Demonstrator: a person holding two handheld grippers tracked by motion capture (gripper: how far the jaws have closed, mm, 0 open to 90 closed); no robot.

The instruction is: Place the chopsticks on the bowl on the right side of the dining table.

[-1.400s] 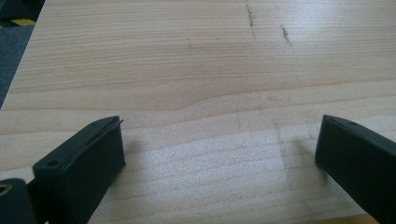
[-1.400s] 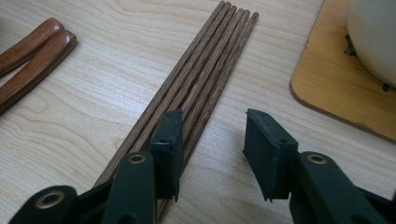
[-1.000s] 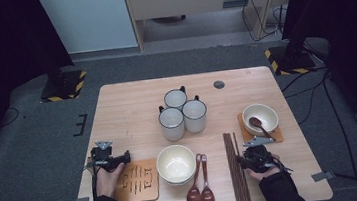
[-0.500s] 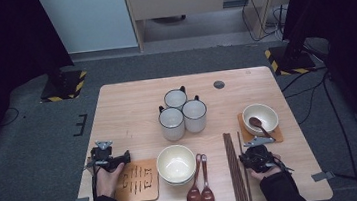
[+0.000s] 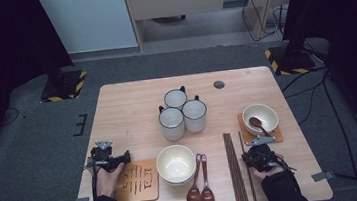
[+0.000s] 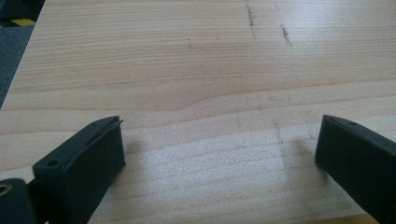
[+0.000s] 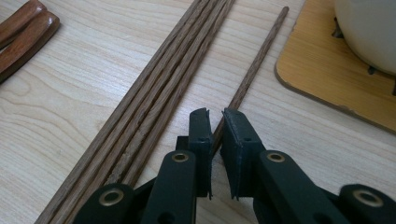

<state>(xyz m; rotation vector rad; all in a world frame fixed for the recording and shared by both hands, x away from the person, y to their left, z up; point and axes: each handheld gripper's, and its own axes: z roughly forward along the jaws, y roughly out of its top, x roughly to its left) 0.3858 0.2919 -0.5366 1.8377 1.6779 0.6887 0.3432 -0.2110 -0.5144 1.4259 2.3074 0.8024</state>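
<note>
My right gripper lies low over the table at the front right. Its jaws have just been closing, and they now pinch the single dark wooden chopstick that lies apart from the bundle of chopsticks. In the high view that lone chopstick runs front to back just right of the bundle. My left gripper stands open over bare wood at the front left, with nothing between its jaws.
A cream bowl sits front centre, with a wooden coaster on its left and two wooden spoons on its right. Three white mugs stand mid-table. At right, a bowl holding a spoon rests on a coaster.
</note>
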